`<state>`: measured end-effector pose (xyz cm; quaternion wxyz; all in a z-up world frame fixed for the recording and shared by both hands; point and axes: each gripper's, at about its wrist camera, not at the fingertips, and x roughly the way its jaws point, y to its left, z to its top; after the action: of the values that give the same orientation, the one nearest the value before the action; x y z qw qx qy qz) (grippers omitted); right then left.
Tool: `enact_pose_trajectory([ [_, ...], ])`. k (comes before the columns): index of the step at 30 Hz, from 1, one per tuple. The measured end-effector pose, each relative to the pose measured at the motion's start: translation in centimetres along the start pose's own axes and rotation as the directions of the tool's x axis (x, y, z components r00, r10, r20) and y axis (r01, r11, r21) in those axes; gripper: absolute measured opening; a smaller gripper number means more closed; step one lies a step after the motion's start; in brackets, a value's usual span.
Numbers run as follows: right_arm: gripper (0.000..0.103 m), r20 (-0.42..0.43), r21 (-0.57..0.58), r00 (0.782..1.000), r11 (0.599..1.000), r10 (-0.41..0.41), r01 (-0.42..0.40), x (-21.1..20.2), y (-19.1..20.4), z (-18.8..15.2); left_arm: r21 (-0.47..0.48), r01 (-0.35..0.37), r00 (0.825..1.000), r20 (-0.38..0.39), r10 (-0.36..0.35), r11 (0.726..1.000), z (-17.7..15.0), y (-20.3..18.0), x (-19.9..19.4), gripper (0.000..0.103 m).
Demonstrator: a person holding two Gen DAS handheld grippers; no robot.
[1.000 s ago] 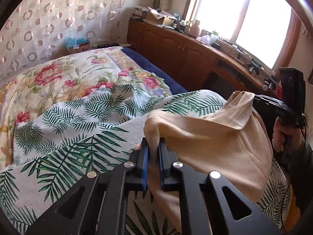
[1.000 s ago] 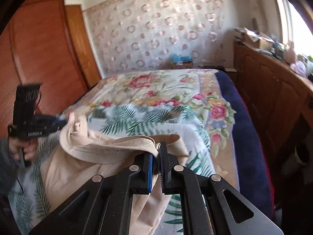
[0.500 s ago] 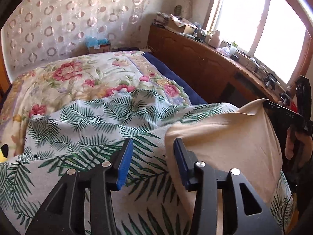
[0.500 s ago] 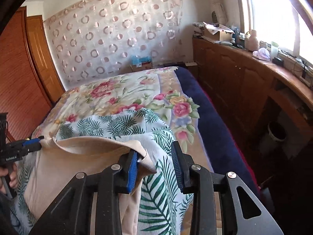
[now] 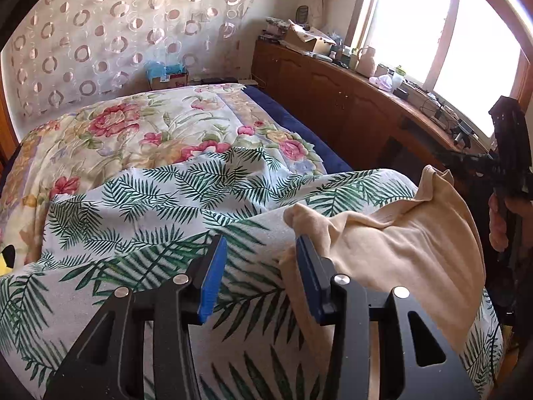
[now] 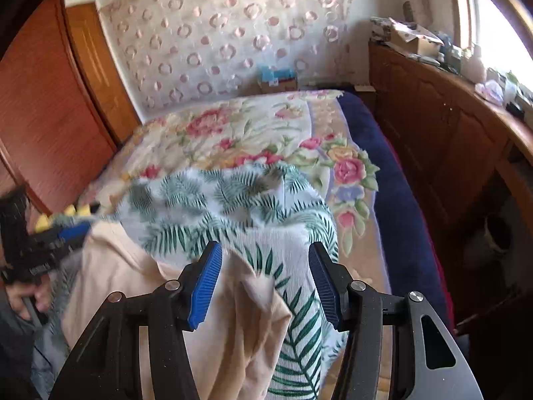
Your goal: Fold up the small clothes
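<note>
A beige garment [image 5: 399, 243] lies on the palm-leaf cloth [image 5: 166, 206] at the near end of the bed. My left gripper [image 5: 260, 266] is open, its right finger touching the garment's near-left corner, nothing held. In the right wrist view the garment [image 6: 140, 286] lies to the left and below my right gripper [image 6: 265, 283], which is open wide above its right corner. The right gripper also shows in the left wrist view [image 5: 506, 166], beyond the garment's far right corner. The left gripper shows blurred in the right wrist view [image 6: 36, 250].
The palm-leaf cloth lies over a floral bedspread [image 5: 133, 133] on a bed with a dark blue edge [image 6: 393, 183]. A wooden cabinet [image 5: 349, 100] with clutter on top runs along the right under a bright window. A wooden wardrobe [image 6: 50, 106] stands at left.
Both grippers were shut on the beige garment's corners a second ago. They opened and let go, and the garment now lies on the cloth. The right gripper has opened wider and pulled back.
</note>
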<state>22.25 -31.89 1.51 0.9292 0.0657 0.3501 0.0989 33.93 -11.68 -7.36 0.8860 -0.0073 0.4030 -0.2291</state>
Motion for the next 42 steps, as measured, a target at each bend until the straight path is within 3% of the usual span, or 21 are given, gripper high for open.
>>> enact_pose_trajectory([
  [2,0.030,0.021,0.055,0.999,0.998,-0.035,0.034,-0.2,-1.6,0.0,0.003,0.019,1.000,-0.012,-0.019,1.000,0.6,-0.1,0.8,0.044],
  [4,0.018,0.024,0.079,0.996,0.994,-0.083,0.081,-0.3,-3.0,-0.1,0.002,0.018,1.000,-0.019,-0.018,1.000,1.0,-0.1,1.3,0.044],
  [9,0.018,0.024,0.034,0.998,0.998,-0.052,0.051,-1.6,-1.9,-1.5,-0.002,0.006,1.000,0.007,-0.006,1.000,1.0,0.0,0.3,0.044],
  [11,0.029,0.005,-0.014,0.999,0.999,-0.052,0.052,-1.7,-0.8,-2.3,0.001,-0.011,0.999,0.031,0.011,1.000,1.0,0.0,-0.5,0.044],
  [17,0.030,-0.058,-0.101,0.998,0.995,-0.028,0.022,-0.3,0.7,-3.2,0.031,-0.012,0.995,0.098,0.009,0.999,0.7,-1.1,-3.1,0.044],
  [21,0.020,-0.075,-0.071,0.997,0.997,0.019,-0.024,0.6,-0.4,-1.6,0.050,0.012,0.996,0.082,-0.016,0.999,0.4,-1.8,-3.4,0.044],
  [27,0.021,-0.045,-0.106,0.999,0.994,-0.015,0.010,-0.6,0.2,-1.7,0.067,0.012,0.999,0.039,-0.015,0.998,0.7,-2.4,-1.3,0.044],
  [29,0.045,-0.054,-0.176,0.997,0.984,-0.046,0.035,-0.5,1.3,-2.4,0.052,0.016,1.000,0.009,-0.017,0.999,1.1,-2.1,0.1,0.044],
  [31,0.052,-0.064,-0.220,0.997,0.975,-0.054,0.039,-0.4,2.2,-3.1,0.038,0.020,1.000,-0.016,-0.019,0.999,1.4,-1.6,1.4,0.043],
  [32,0.052,-0.076,-0.224,0.996,0.974,-0.050,0.031,-0.4,2.3,-3.3,0.031,0.011,0.999,-0.034,-0.010,0.999,1.5,-1.4,2.0,0.037],
  [33,0.052,-0.089,-0.225,0.994,0.973,-0.062,0.040,-0.2,2.3,-3.4,0.023,0.020,0.998,-0.052,-0.019,1.000,1.5,-1.2,2.5,0.024],
  [35,0.052,-0.105,-0.216,0.992,0.975,-0.072,0.048,0.3,2.1,-3.5,0.022,0.050,0.996,-0.073,-0.049,0.998,1.4,-1.1,3.1,0.011],
  [36,0.052,-0.105,-0.203,0.993,0.978,-0.061,0.038,0.7,1.8,-3.4,0.031,0.039,0.997,-0.074,-0.037,0.999,1.4,-1.2,3.1,0.010],
  [37,0.041,-0.102,-0.188,0.993,0.982,-0.053,0.033,0.9,1.6,-3.1,0.037,0.037,0.998,-0.060,-0.035,0.999,1.3,-1.3,2.8,0.010],
  [38,0.010,-0.094,-0.166,0.995,0.986,-0.035,0.018,1.0,1.2,-2.7,0.039,0.032,0.998,-0.047,-0.030,0.999,1.3,-1.3,2.4,0.010],
  [39,0.002,-0.070,-0.143,0.997,0.990,-0.025,0.015,0.9,0.7,-2.3,0.041,0.022,0.999,-0.039,-0.020,0.999,1.3,-1.2,2.1,0.010],
  [42,0.002,0.005,0.039,0.993,0.992,-0.121,0.121,0.6,-2.1,-1.0,0.039,0.010,1.000,-0.027,-0.009,0.999,1.1,-1.1,1.6,0.010],
])
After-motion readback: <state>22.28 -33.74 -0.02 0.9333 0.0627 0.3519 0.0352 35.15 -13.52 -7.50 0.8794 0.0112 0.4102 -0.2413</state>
